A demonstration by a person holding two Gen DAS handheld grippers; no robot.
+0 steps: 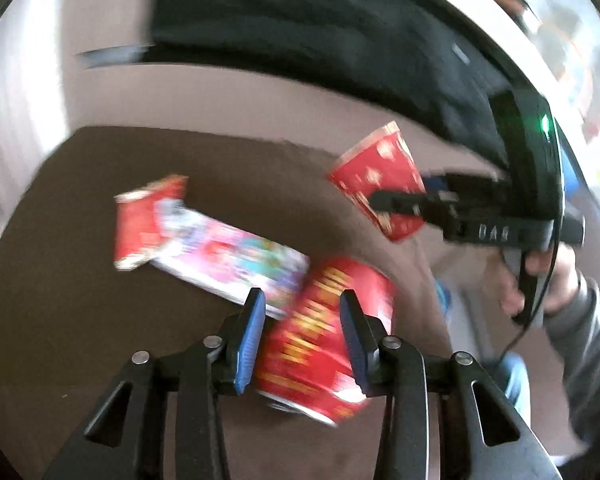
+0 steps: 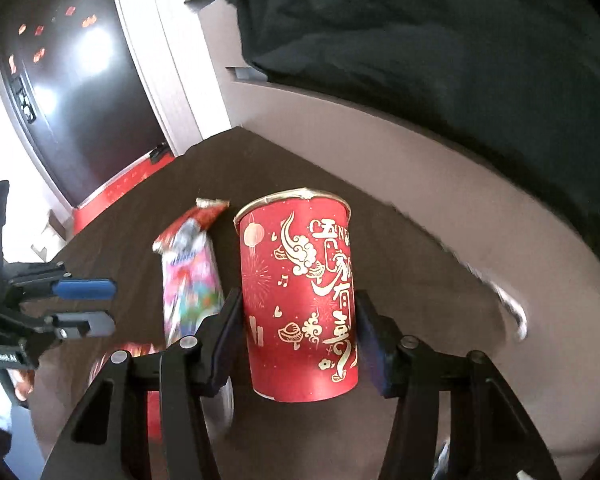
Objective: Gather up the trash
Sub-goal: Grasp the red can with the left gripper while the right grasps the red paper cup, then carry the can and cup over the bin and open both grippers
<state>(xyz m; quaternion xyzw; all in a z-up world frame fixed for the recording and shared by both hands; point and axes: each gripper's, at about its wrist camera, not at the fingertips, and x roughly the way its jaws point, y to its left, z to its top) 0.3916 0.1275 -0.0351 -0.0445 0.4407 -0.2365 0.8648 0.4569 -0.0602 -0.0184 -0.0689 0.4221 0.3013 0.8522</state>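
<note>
Between the pads of the right hand-held gripper (image 2: 296, 336): red paper cup with gold print (image 2: 300, 300), gripped, upright, off the brown table (image 2: 140, 216). Left hand-held gripper (image 1: 302, 336) spread around a red can (image 1: 328, 332) lying lengthwise beside a colourful snack wrapper (image 1: 224, 256).

Readable text on a paper cup and two gripper bodies.

The tall red paper cup (image 2: 300, 300) carries gold Chinese characters and Latin letters starting "CN". The black handheld gripper body (image 1: 496, 232) shows pale letters "DAS". A label on the other black gripper body (image 2: 0, 358) is too small to read surely.
</note>
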